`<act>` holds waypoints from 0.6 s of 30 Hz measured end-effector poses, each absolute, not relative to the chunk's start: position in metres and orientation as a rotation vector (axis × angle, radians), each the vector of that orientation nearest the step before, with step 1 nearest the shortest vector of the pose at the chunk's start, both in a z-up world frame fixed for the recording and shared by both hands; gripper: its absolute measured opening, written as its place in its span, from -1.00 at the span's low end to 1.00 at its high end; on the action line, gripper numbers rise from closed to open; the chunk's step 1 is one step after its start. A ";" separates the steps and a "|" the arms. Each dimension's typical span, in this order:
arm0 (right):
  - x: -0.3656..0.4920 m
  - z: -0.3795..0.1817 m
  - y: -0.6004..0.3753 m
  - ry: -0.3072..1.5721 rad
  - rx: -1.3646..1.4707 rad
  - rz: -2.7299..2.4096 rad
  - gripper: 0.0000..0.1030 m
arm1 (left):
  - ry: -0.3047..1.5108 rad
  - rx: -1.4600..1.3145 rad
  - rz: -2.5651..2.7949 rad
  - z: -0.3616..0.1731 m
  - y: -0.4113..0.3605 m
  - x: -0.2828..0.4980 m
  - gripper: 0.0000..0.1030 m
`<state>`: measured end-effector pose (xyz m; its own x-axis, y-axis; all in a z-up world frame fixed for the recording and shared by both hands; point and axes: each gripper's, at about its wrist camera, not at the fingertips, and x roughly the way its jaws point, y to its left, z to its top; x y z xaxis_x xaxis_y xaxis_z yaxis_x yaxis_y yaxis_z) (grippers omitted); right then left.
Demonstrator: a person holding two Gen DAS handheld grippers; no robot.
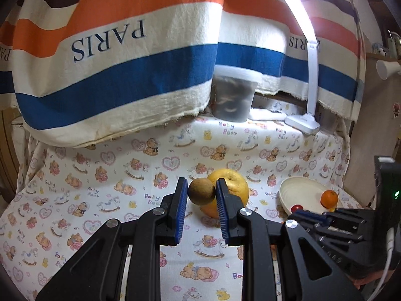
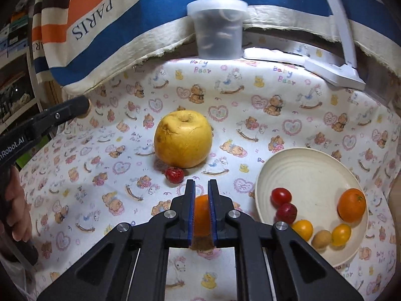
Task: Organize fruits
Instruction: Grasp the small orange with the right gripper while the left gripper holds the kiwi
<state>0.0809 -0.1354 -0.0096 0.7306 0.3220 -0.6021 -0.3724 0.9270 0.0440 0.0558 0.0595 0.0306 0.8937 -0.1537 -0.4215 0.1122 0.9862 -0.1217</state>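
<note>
My left gripper (image 1: 201, 188) is shut on a small round brown fruit (image 1: 201, 191) and holds it above the cloth, in front of a big yellow pomelo-like fruit (image 1: 233, 188). My right gripper (image 2: 201, 188) is shut on an orange (image 2: 201, 215) low over the cloth. The yellow fruit (image 2: 183, 139) sits mid-table with a small red fruit (image 2: 174, 174) in front of it. A cream plate (image 2: 310, 175) at the right holds a cherry tomato (image 2: 281, 196), a red fruit, an orange (image 2: 351, 205), two yellow tomatoes and a small brown fruit (image 2: 321, 238).
A lidded plastic tub (image 2: 218, 30) and a white desk lamp base (image 2: 335, 71) stand at the back under a striped PARIS cloth (image 1: 112, 50). The left gripper's arm (image 2: 45, 120) and a hand show at the left of the right wrist view.
</note>
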 end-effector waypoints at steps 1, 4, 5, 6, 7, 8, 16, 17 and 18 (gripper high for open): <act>0.080 -0.009 -0.137 0.642 -0.074 0.385 -0.76 | 0.452 -0.092 -0.139 0.029 0.058 0.057 -0.57; 0.083 -0.012 -0.139 0.657 -0.057 0.392 -0.09 | 0.468 -0.084 -0.142 0.024 0.055 0.058 -0.57; 0.084 -0.014 -0.141 0.657 -0.039 0.385 0.37 | 0.469 -0.080 -0.142 0.024 0.054 0.058 -0.57; 0.084 -0.016 -0.142 0.657 -0.030 0.380 0.43 | 0.470 -0.075 -0.140 0.023 0.053 0.058 -0.57; 0.086 -0.019 -0.141 0.673 -0.033 0.369 0.43 | 0.470 -0.071 -0.139 0.022 0.052 0.058 -0.57; 0.089 -0.023 -0.140 0.700 -0.040 0.356 0.43 | 0.472 -0.070 -0.138 0.022 0.052 0.058 -0.57; 0.099 -0.048 -0.142 0.819 -0.057 0.336 0.20 | 0.488 -0.069 -0.137 0.019 0.053 0.062 -0.57; 0.099 -0.050 -0.140 0.831 -0.073 0.331 0.03 | 0.489 -0.067 -0.137 0.018 0.053 0.062 -0.57; 0.099 -0.052 -0.140 0.834 -0.080 0.336 0.00 | 0.491 -0.064 -0.137 0.018 0.052 0.063 -0.57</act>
<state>0.0991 -0.1401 -0.0520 0.6227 0.2610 -0.7376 -0.3230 0.9444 0.0615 0.0627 0.0523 0.0179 0.8730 -0.1468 -0.4651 0.1161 0.9888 -0.0943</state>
